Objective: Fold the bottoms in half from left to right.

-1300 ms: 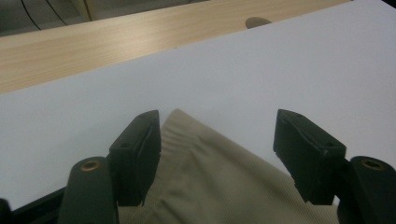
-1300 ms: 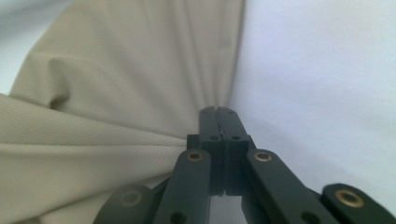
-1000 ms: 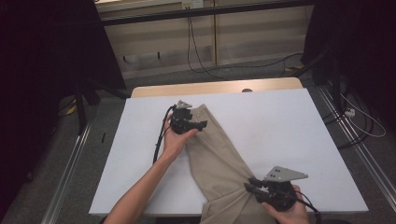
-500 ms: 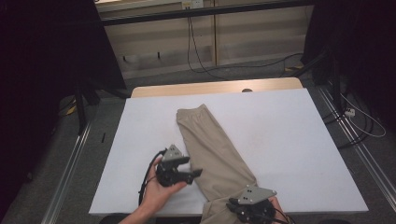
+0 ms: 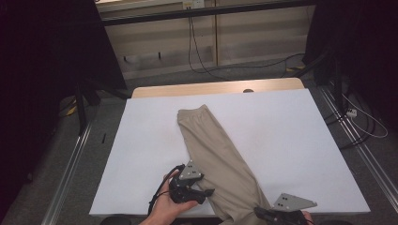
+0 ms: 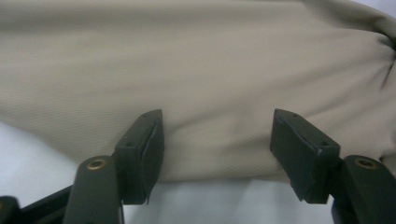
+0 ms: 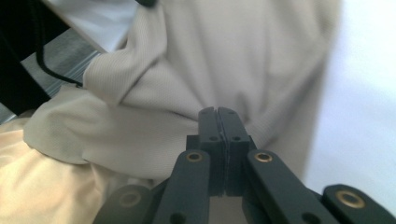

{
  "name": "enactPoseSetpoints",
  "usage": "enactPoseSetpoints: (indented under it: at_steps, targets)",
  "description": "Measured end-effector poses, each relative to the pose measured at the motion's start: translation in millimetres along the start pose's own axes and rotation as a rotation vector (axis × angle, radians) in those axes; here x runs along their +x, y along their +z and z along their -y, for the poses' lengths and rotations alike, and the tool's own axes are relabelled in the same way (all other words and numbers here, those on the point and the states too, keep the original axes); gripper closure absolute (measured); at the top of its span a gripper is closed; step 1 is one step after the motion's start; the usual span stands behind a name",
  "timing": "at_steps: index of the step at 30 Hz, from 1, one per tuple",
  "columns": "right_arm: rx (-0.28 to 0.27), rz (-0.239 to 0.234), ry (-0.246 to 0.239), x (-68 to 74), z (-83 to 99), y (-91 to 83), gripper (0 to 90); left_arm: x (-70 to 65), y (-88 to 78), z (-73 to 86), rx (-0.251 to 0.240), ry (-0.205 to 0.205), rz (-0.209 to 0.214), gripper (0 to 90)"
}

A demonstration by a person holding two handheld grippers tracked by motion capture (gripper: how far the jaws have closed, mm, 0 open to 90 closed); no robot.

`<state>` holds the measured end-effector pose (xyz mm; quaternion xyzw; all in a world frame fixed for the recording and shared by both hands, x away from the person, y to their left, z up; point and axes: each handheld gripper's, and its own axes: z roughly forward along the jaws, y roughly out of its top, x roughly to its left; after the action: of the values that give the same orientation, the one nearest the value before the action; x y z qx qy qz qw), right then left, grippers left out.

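High view | left hand-held gripper (image 5: 210,191) closing, unclamped, now beside trousers (image 5: 211,140) | right hand-held gripper (image 7: 218,114) pinched shut

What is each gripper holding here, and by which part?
The right gripper is shut on the beige trousers at their near end by the table edge. The left gripper holds nothing; its jaws stand open at the cloth's edge.

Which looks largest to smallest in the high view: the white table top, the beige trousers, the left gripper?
1. white table top
2. beige trousers
3. left gripper, though it sits nearer the camera.
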<state>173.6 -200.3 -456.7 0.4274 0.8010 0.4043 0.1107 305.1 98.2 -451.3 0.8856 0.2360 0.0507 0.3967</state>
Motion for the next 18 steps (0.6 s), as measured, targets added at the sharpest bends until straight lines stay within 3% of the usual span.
enactPoseSetpoints:
  at_steps: [2,7,9,11,12,15,17,18]
  targets:
    - [0.018,0.042,0.009,-2.0,4.7,-4.6,90.0,1.5,0.1,1.3,-0.009,0.001,0.001,36.2]
    - [0.014,0.067,0.029,-0.2,6.1,-6.3,87.1,-4.4,-5.9,1.3,0.003,0.014,-0.008,34.4]
    - [-0.015,0.096,0.055,-2.6,4.4,-8.6,76.8,-17.3,-14.8,1.5,-0.013,0.045,0.036,38.9]
    - [-0.031,0.089,0.075,-7.1,1.1,-9.8,75.1,-22.6,-17.1,2.6,-0.017,0.054,0.052,44.6]
    - [-0.035,0.094,0.080,-8.5,-1.1,-9.5,73.7,-33.2,-19.1,5.6,-0.031,0.073,0.080,48.3]
    - [-0.044,0.108,0.070,-11.7,-7.5,-6.3,70.4,-38.7,-16.5,5.7,-0.022,0.103,0.102,54.5]
    - [-0.055,0.125,0.048,-17.5,-16.8,-0.2,67.4,-41.0,-10.9,4.7,-0.025,0.095,0.116,54.7]
    - [-0.049,0.119,0.027,-25.6,-28.1,9.6,65.5,-43.6,-5.8,3.0,-0.036,0.092,0.114,50.3]
